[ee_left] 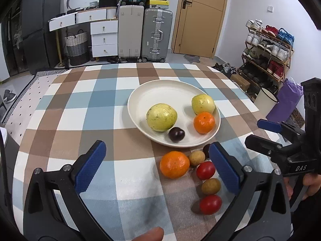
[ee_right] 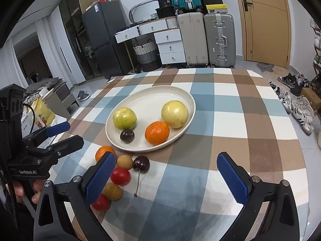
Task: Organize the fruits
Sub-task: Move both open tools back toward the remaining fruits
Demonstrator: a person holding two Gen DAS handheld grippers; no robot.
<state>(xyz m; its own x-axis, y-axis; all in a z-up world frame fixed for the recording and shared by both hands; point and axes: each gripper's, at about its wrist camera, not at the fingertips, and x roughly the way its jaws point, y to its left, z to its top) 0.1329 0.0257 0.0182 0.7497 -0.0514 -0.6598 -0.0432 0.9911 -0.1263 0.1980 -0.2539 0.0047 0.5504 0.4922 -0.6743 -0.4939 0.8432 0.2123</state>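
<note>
A white plate (ee_left: 140, 98) (ee_right: 144, 102) on the checked tablecloth holds two yellow-green guavas (ee_left: 161, 117) (ee_left: 203, 104), a mandarin (ee_left: 204, 122) and a dark cherry (ee_left: 176, 134). In front of it on the cloth lie a mandarin (ee_left: 174, 164), two red tomatoes (ee_left: 205, 170) (ee_left: 210, 204), two brown longans (ee_left: 197, 157) (ee_left: 211, 186) and a stemmed dark cherry (ee_right: 141, 163). My left gripper (ee_left: 157, 167) is open and empty above the cloth, beside the loose fruit. My right gripper (ee_right: 167, 177) is open and empty, with the loose fruit at its left finger.
The table edge drops off to the floor on all sides. Suitcases (ee_left: 144, 34), white drawers (ee_left: 103, 38) and a door (ee_left: 198, 16) stand behind; a shoe rack (ee_left: 266, 50) is at the right. A yellow bag (ee_right: 43, 114) sits left of the table.
</note>
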